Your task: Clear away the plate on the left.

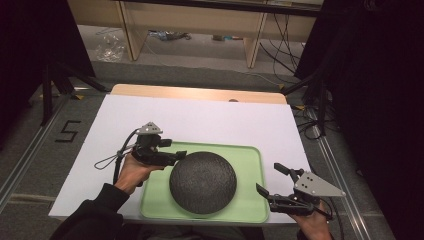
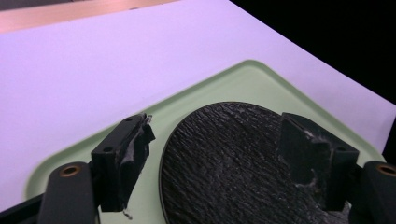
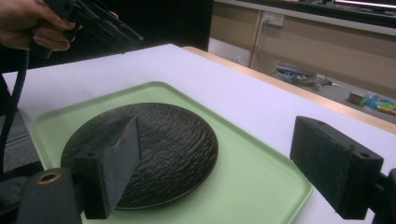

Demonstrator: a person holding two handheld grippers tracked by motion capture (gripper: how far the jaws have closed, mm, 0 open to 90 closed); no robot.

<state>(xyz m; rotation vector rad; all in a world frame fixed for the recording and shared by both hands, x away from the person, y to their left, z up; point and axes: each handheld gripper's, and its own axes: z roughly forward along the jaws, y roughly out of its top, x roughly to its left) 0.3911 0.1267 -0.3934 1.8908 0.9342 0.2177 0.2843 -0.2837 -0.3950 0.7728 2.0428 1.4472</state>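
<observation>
Nearest, at the table's front right corner: right gripper (image 1: 271,181), jaws spread wide, empty, just off the green tray (image 1: 250,155), aimed left at it. On the tray, flat and centred: round black textured plate (image 1: 202,182), no long axis. Beyond, at the plate's left rim: left gripper (image 1: 177,156), jaws apart, astride the edge. Underneath: white sheet (image 1: 200,117) over wooden table (image 1: 200,93).

We see our left gripper (image 2: 212,154) with jaws spread, hovering over the near left part of a dark ridged plate (image 2: 224,158) lying on a green tray (image 2: 261,77) atop white table cover (image 2: 93,70).
</observation>
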